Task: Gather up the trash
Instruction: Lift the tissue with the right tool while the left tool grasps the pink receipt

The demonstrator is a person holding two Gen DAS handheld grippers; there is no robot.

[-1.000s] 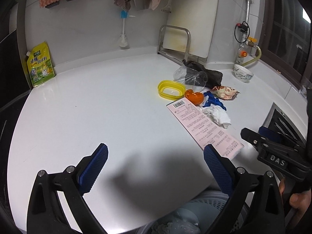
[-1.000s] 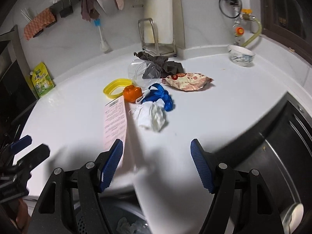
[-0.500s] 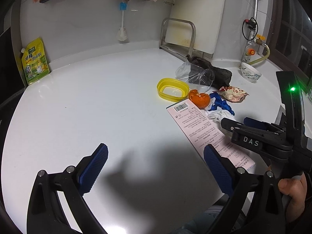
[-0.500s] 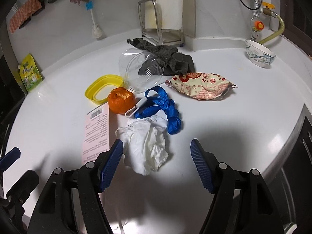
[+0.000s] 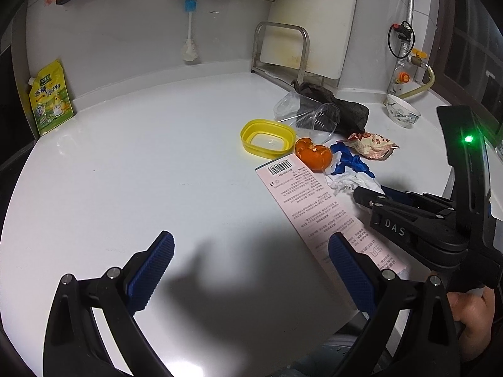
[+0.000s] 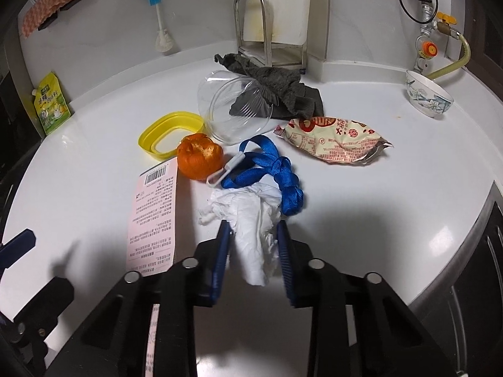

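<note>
A crumpled white tissue (image 6: 254, 220) lies on the white counter (image 6: 361, 220) between the blue pads of my right gripper (image 6: 253, 229). Its jaws are closing and the pads touch the tissue on both sides. Beside it lie a blue strap (image 6: 283, 182), an orange peel (image 6: 199, 157), a pink printed slip (image 6: 154, 213) and a snack wrapper (image 6: 333, 144). My left gripper (image 5: 251, 242) hangs open over bare counter, its right pad above the slip's (image 5: 314, 207) near end, with nothing between its fingers. In the left wrist view the right gripper (image 5: 367, 193) reaches to the tissue (image 5: 349, 183).
Behind the trash are a clear plastic cup (image 6: 235, 113) on its side, a yellow lid (image 6: 169, 132), a grey cloth (image 6: 283, 91) and a metal rack (image 6: 267, 37). A bowl (image 6: 427, 97) stands at the back right, a green pouch (image 5: 50, 100) at the far left. The counter drops off at the right.
My right gripper came forward over the tissue, then its wide-open jaws narrowed onto the tissue. The left gripper drifted slightly forward and stayed open.
</note>
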